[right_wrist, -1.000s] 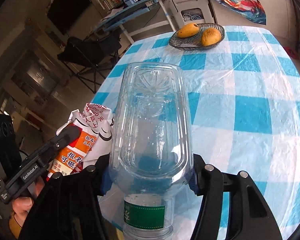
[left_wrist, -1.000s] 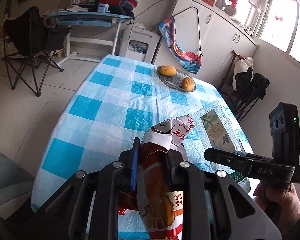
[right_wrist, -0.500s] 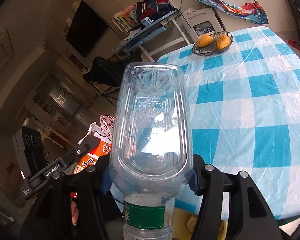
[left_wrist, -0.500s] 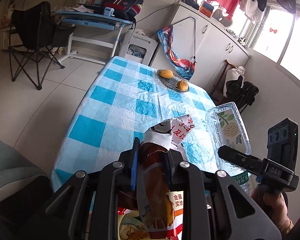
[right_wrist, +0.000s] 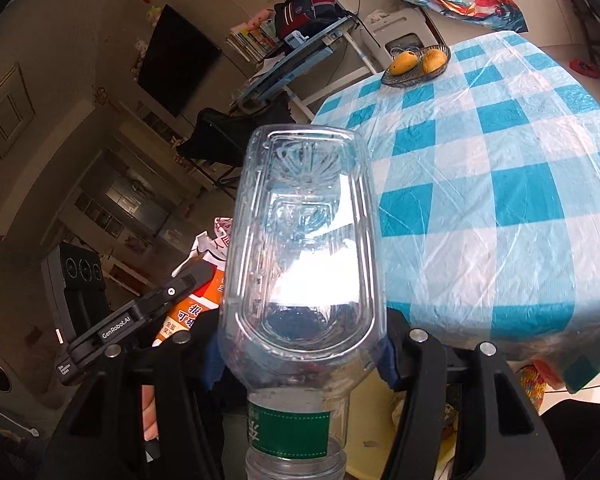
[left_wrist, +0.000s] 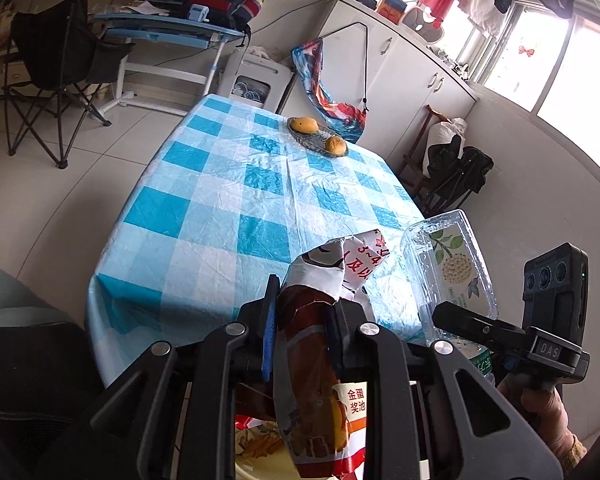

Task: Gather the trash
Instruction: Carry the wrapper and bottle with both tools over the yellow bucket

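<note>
Both grippers, gripping wrapper (left_wrist: 320, 344) and bottle (right_wrist: 300, 248), retreated past table (left_wrist: 204, 216).

A crumpled snack wrapper (left_wrist: 320, 344), orange, red and white with printed characters, stands clamped upright, off the counter's near edge. At its 3 o'clock, a clear empty plastic bottle (right_wrist: 300, 248) with a green label is held base-forward.

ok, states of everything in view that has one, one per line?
left hand-held gripper: shut on snack wrapper
snack wrapper: crumpled, clamped, off the table
right hand-held gripper: shut on plastic bottle
plastic bottle: empty, held base forward
fruit bowl: on table, holds two fruits
</note>
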Demonstrator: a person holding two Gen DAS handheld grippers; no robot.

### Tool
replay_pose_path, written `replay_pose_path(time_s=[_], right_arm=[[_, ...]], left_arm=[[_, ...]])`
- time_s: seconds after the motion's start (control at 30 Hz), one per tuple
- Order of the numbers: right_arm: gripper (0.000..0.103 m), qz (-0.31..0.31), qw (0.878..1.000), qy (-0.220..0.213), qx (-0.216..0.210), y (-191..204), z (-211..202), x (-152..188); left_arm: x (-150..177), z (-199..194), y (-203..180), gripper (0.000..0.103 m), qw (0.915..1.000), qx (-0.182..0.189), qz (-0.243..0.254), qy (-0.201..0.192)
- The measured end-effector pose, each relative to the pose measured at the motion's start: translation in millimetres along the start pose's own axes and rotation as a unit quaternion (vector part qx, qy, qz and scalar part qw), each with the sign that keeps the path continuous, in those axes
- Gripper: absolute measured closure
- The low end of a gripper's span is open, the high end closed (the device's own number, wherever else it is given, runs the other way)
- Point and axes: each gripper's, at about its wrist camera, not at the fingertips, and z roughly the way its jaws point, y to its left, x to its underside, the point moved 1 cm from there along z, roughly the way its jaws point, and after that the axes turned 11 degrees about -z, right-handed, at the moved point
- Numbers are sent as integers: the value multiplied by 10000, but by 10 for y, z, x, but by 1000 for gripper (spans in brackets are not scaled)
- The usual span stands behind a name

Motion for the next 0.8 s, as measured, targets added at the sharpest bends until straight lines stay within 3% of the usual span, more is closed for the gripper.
replay_pose_path(time_s=[0.37,0.8], right_arm=[[45,61,9997,223,6,121,-48,271],[45,134,9977,629,213,101,101,427]], left_arm=[[150,-153,-12,83,10000,47,-36,52],[329,-224,-100,83,9996,-58,257,123]])
